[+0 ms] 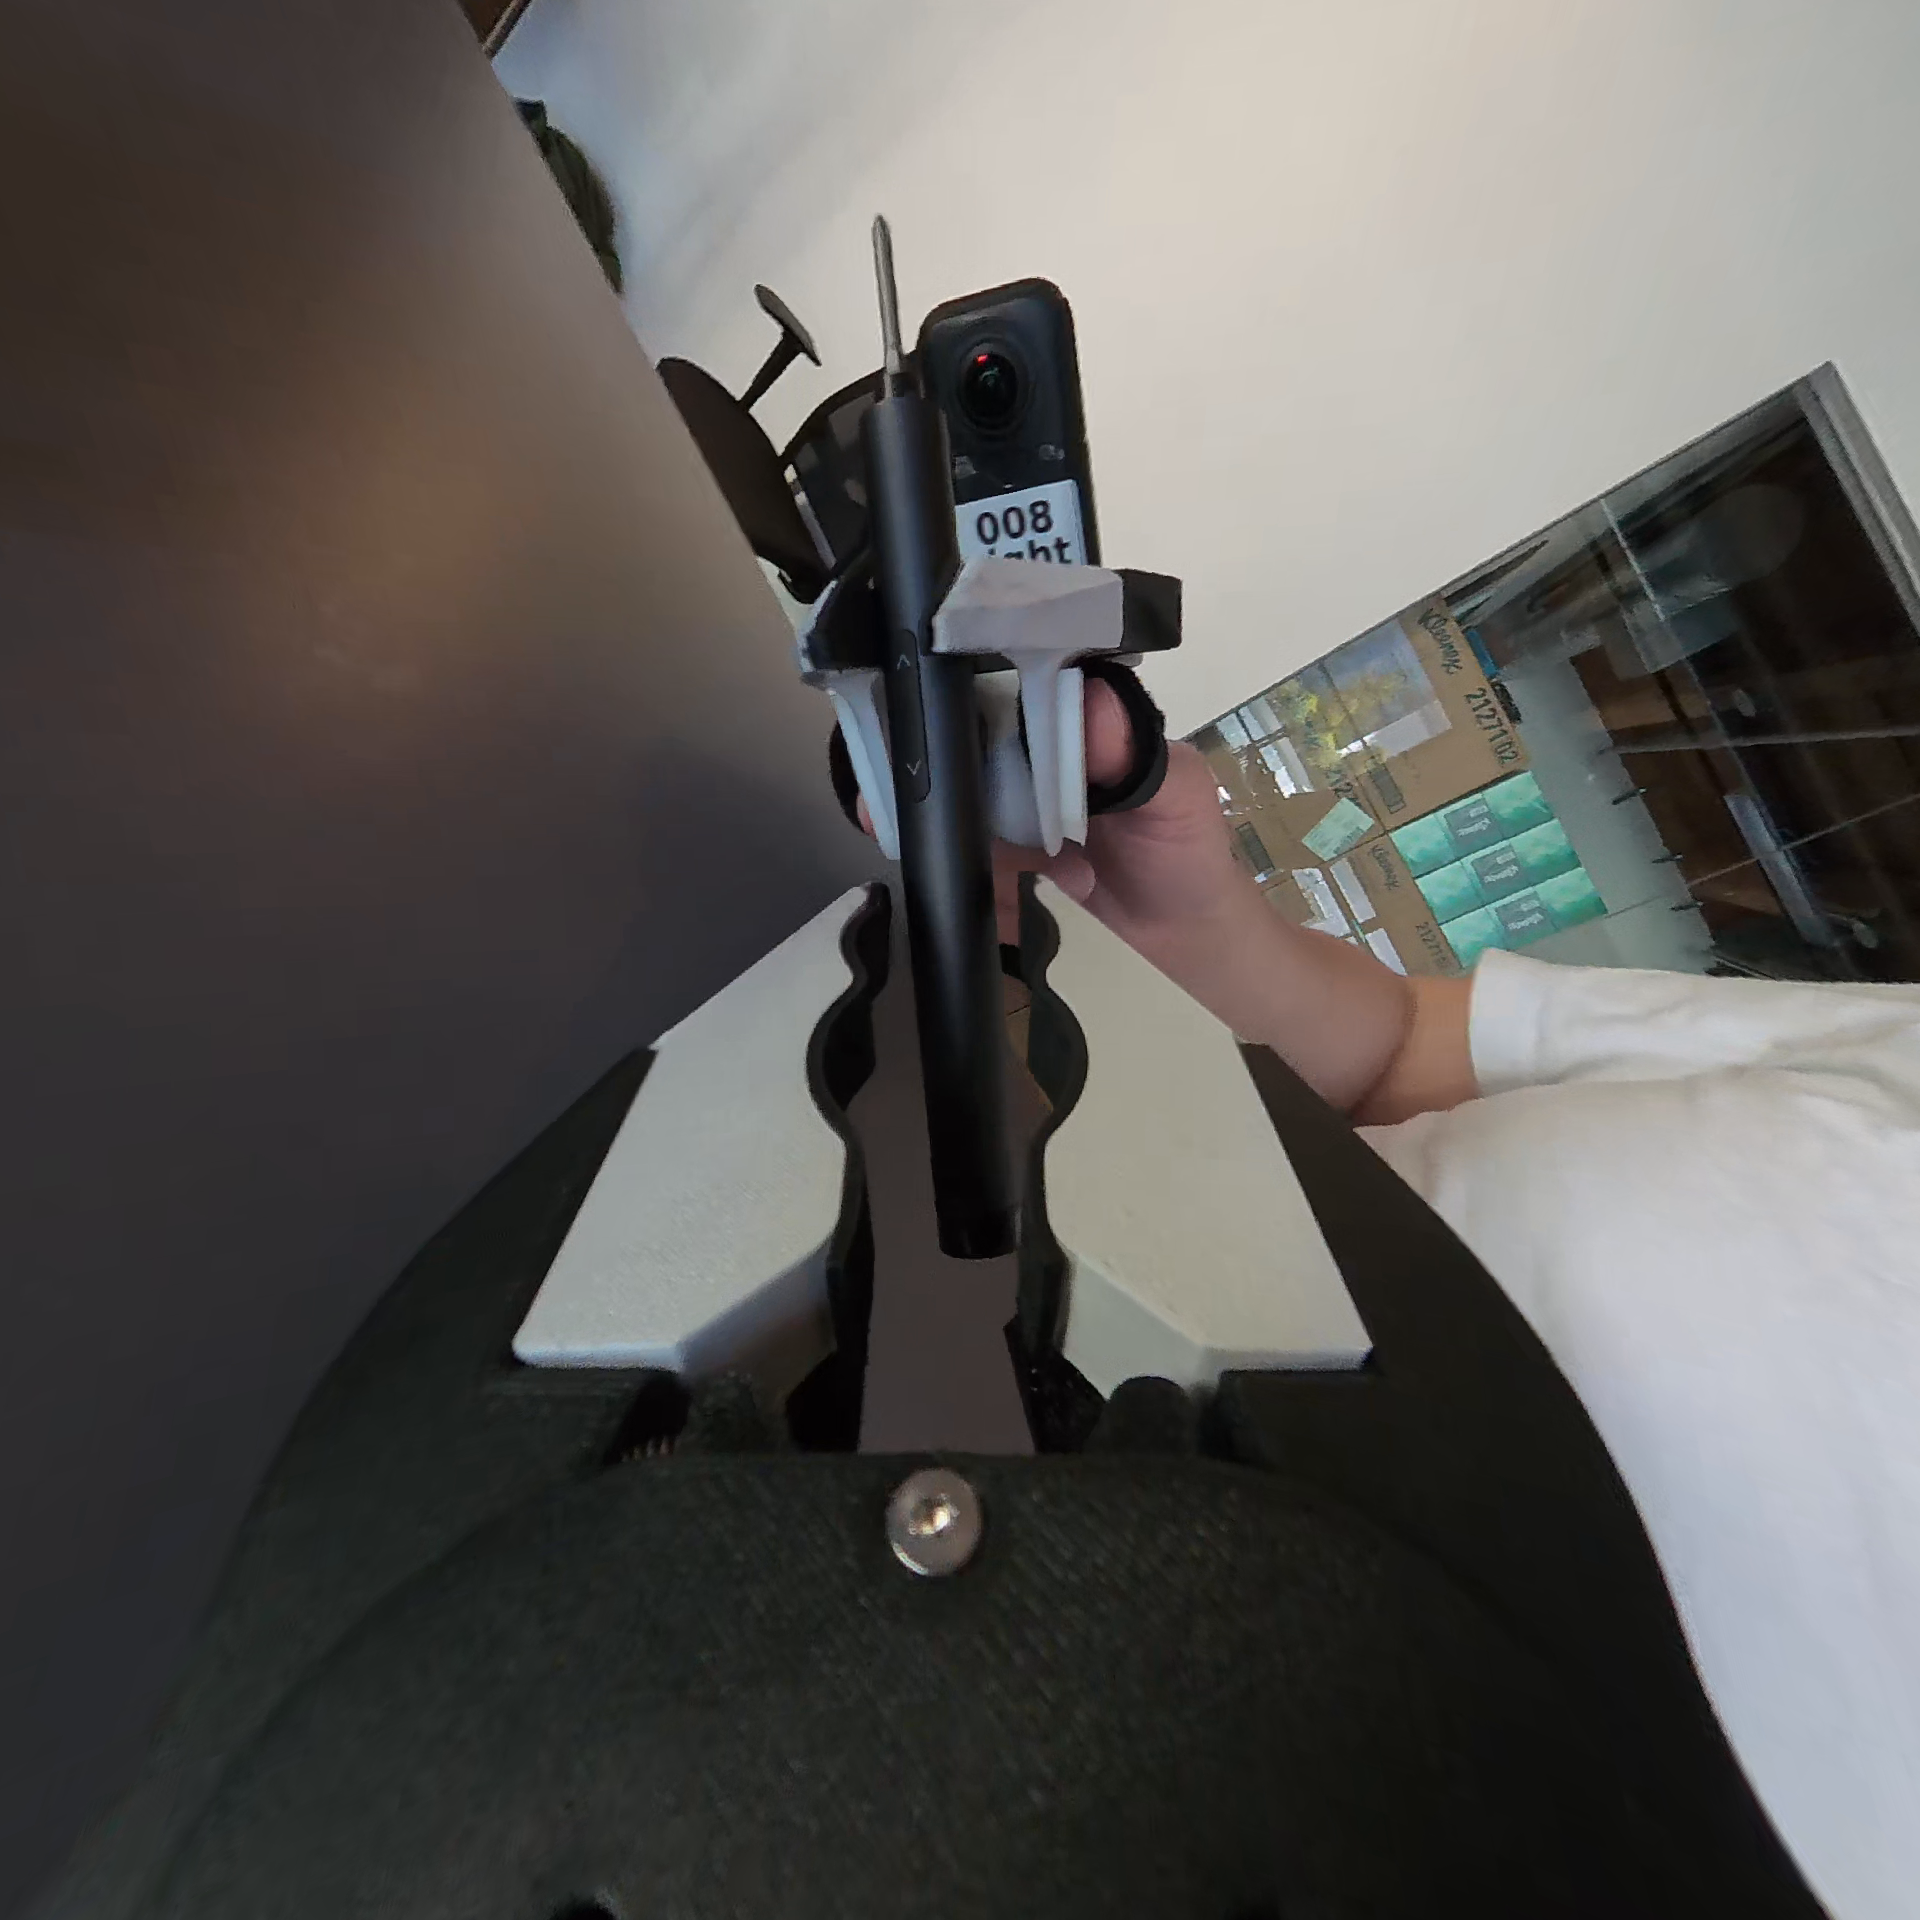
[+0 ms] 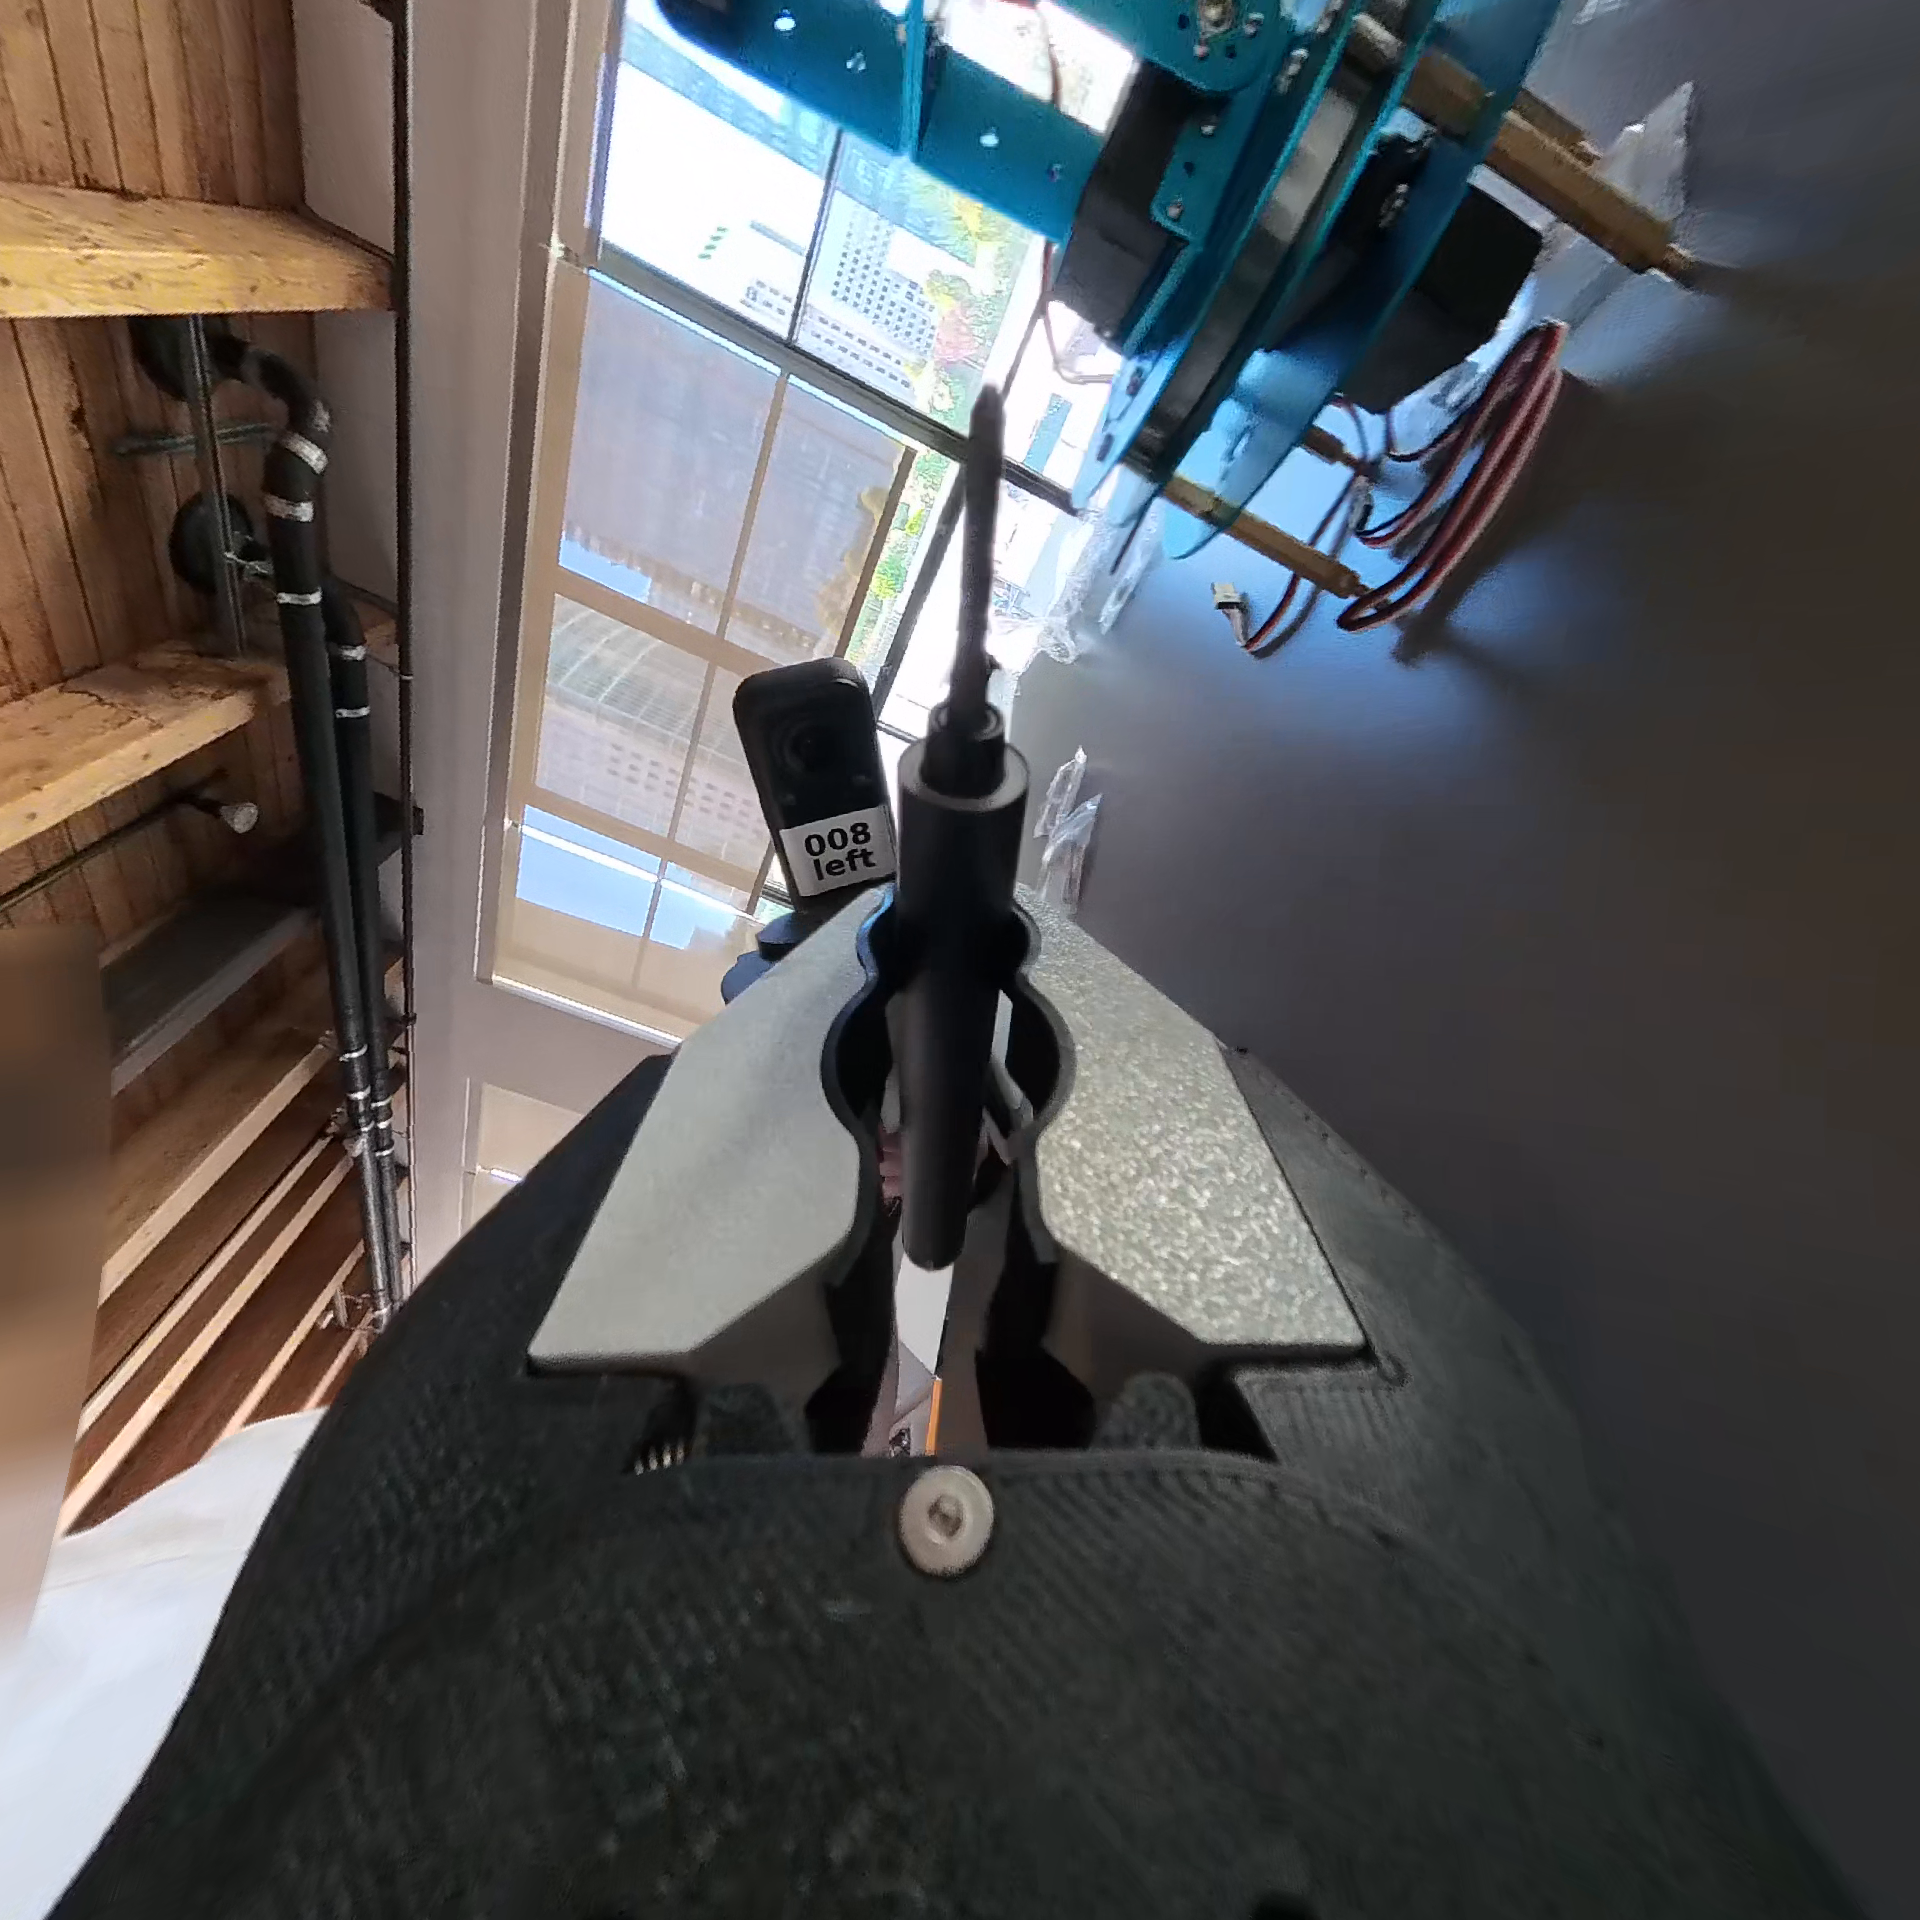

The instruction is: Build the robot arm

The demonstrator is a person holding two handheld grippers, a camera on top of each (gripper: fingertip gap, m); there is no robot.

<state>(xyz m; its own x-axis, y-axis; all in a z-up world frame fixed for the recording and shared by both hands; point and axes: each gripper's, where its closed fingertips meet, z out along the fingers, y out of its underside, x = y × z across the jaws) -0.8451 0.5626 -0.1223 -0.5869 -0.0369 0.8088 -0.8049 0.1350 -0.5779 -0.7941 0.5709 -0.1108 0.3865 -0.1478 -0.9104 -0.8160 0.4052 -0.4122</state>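
A black electric screwdriver [image 1: 951, 935] with a thin bit pointing away sits between the fingers of my left gripper [image 1: 956, 904], whose jaws are closed around its lower shaft. My right gripper [image 1: 935, 665], held by a bare hand [image 1: 1164, 862], faces me and clamps the same screwdriver higher up. In the right wrist view my right gripper [image 2: 951, 935] is shut on the screwdriver [image 2: 940, 1039], and its bit points toward a blue robot chassis [image 2: 1195, 208]. The left gripper's camera [image 2: 810, 779] shows just behind.
A dark tabletop [image 1: 312, 623] fills the left side. Red and white wires [image 2: 1455, 520] and small plastic bags [image 2: 1070, 821] lie on the tabletop [image 2: 1455, 935] near the chassis. Cardboard boxes [image 1: 1455, 810], an office chair [image 1: 769, 457] and a large window [image 2: 727, 520] stand behind. Left tips to right tips: about 5 cm.
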